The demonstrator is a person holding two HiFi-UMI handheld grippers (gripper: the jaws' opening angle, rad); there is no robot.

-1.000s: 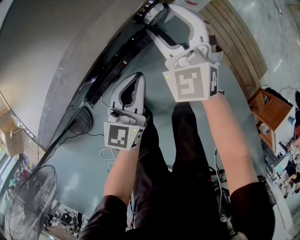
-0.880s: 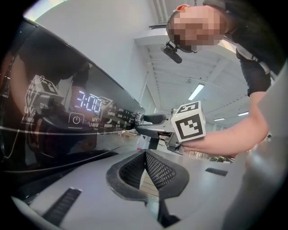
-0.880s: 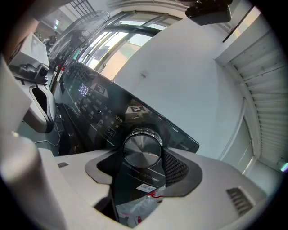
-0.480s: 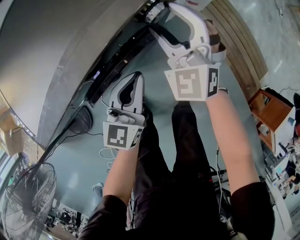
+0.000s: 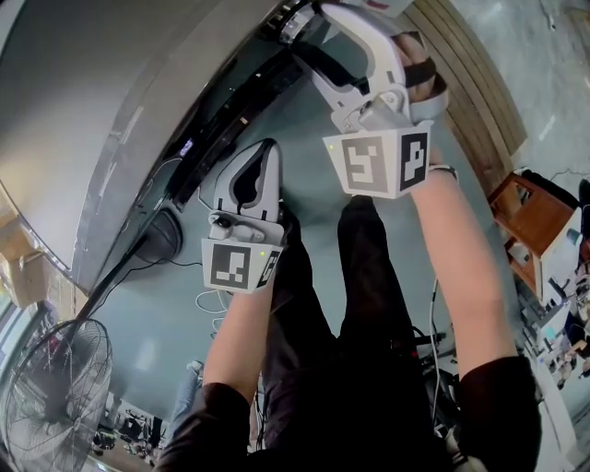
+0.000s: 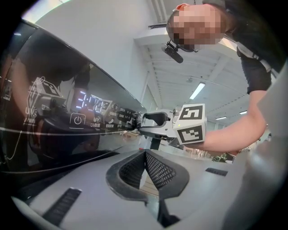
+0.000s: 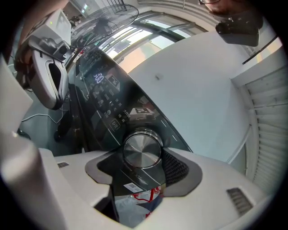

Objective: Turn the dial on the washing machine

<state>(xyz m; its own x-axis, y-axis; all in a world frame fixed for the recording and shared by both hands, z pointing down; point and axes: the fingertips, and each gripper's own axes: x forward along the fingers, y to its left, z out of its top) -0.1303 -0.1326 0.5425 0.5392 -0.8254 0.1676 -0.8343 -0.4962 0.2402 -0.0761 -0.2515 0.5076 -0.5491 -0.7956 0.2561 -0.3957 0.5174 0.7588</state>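
The washing machine's black control panel (image 5: 221, 129) runs diagonally under its grey top (image 5: 83, 101). Its round silver dial (image 5: 293, 26) is at the panel's far end. In the head view my right gripper (image 5: 304, 39) reaches up to it. In the right gripper view the dial (image 7: 142, 149) fills the gap between the jaws and my right gripper (image 7: 142, 158) is shut on it. My left gripper (image 5: 267, 152) hangs lower, in front of the panel, shut and holding nothing. From the left gripper view (image 6: 146, 157) the lit display (image 6: 92, 101) and the right gripper at the dial (image 6: 134, 120) show.
A floor fan (image 5: 51, 387) stands at the lower left, with cables (image 5: 207, 300) on the floor beside the person's legs. Wooden slats (image 5: 470, 83) and a wooden cabinet (image 5: 530, 217) lie to the right. A black hose (image 5: 157, 235) sits at the machine's foot.
The right gripper has rolled a little on the dial, its marker cube tilting and the hand shifting right. The left gripper has barely moved.
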